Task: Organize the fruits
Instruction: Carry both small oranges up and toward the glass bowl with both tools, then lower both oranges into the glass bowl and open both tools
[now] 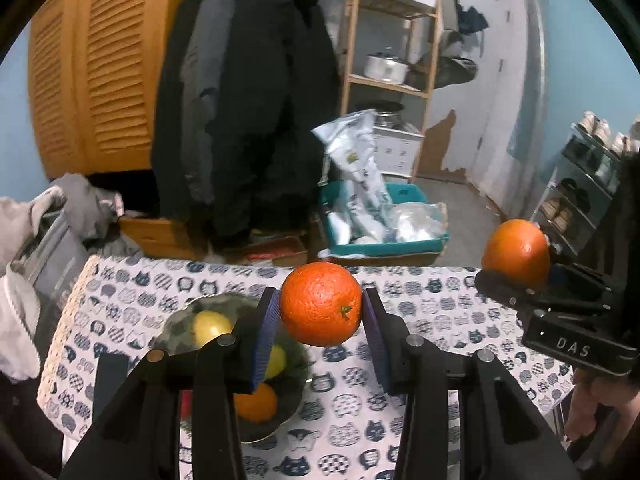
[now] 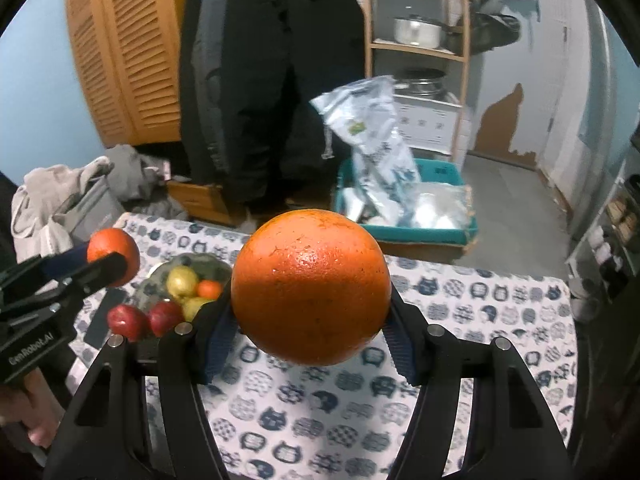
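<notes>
My left gripper [image 1: 320, 306] is shut on a small orange [image 1: 320, 304], held above the cat-print tablecloth [image 1: 420, 320]. Below and left of it sits a glass bowl [image 1: 176, 320] with a yellow fruit [image 1: 212, 326] and a small orange fruit [image 1: 256, 402]. My right gripper [image 2: 310, 316] is shut on a large orange [image 2: 310, 284], also raised over the table. In the right wrist view the bowl [image 2: 160, 270] shows yellow fruit [image 2: 182, 282], a small orange fruit [image 2: 209, 289] and two red apples [image 2: 127, 322]. Each gripper appears in the other's view: the right gripper [image 1: 520, 276], the left gripper [image 2: 110, 264].
A dark phone [image 2: 102, 320] lies by the bowl. Beyond the table's far edge hang black coats [image 1: 240, 100], with a teal bin of bags [image 1: 384, 224], a wooden shelf [image 1: 392, 40] and a clothes pile [image 1: 60, 216]. A hand [image 1: 592, 404] holds the right gripper.
</notes>
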